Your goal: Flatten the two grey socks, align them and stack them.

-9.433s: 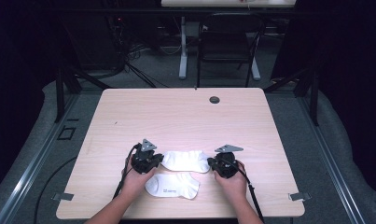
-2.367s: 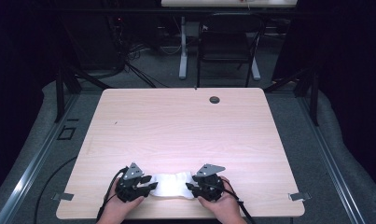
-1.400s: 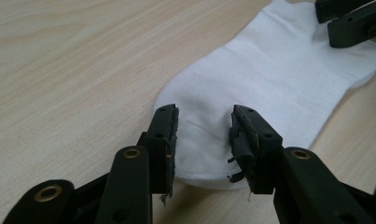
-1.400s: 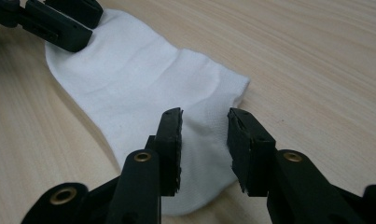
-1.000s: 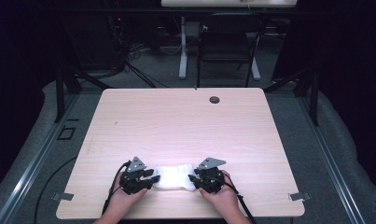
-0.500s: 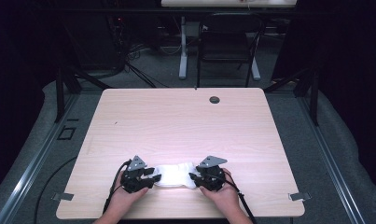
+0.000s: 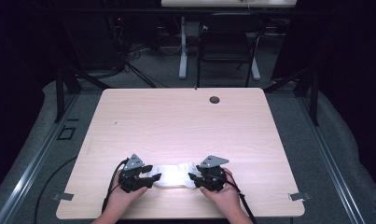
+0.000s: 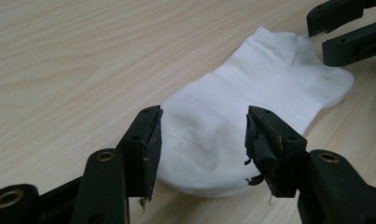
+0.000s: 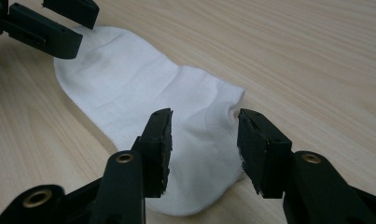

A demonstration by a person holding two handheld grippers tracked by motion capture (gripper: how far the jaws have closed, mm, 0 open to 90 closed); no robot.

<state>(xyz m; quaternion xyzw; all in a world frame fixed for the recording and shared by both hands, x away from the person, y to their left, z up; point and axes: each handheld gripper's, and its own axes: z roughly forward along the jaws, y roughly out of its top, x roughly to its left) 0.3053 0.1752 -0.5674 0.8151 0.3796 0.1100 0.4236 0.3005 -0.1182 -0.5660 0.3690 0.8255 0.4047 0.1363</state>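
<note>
Wooden table (image 7: 185, 126) bears white sock (image 7: 174, 175) between both spread tools.

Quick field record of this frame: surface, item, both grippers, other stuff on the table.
surface: light wooden table
item: white ankle sock, flat near the front edge; whether one or two stacked, cannot tell
left gripper: jaws open, either side of one sock end
right gripper: jaws open, either side of the other end
other: small round dark disc near the table's far edge
</note>
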